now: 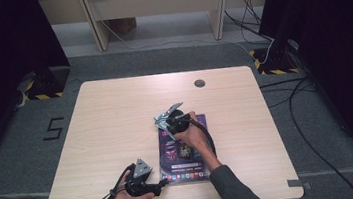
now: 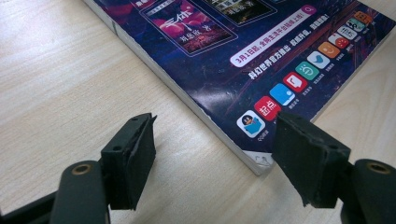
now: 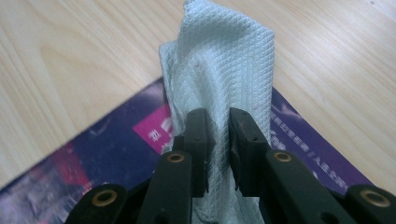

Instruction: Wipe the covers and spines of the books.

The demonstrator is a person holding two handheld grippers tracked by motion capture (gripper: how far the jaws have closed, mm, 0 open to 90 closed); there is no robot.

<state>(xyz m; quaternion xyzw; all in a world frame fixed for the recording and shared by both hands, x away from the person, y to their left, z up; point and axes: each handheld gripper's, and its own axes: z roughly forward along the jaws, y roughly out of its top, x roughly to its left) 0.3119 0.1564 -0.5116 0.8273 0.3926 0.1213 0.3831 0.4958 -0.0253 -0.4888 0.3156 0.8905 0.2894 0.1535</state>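
pale wood grain runs under everything here, and nearest the person, at about 7 o'clock on the surface [image 1: 106, 122], the left gripper [image 2: 212, 154] rests low with its jaws apart and nothing between them, aimed at the near corner of the book [image 2: 224, 60], close to it but not touching. the book, a glossy purple paperback, lies flat just right of the surface's middle, its near edge toward 6 o'clock.

farther out, at the book's far left corner, toward 12 o'clock of the cover, the right gripper [image 3: 217, 140] is clamped on a pale blue cloth [image 3: 219, 65] with a quilted texture; the cloth bunches up beyond the jaws over the cover's corner and the wood past it. the work looks like wiping the cover.

what could go wrong: with the left gripper off the book, a firm wipe could drag the whole book across the smooth surface or spin it. the cloth is pinched in a narrow fold, so it might slip free, or the hard jaw tips could scrape the glossy cover.

beyond, a dark round grommet [image 1: 199, 83] sits at 12 o'clock, well apart. cables [image 1: 256, 25] trail on the floor at 1 o'clock. nothing stands in the way on the surface itself.
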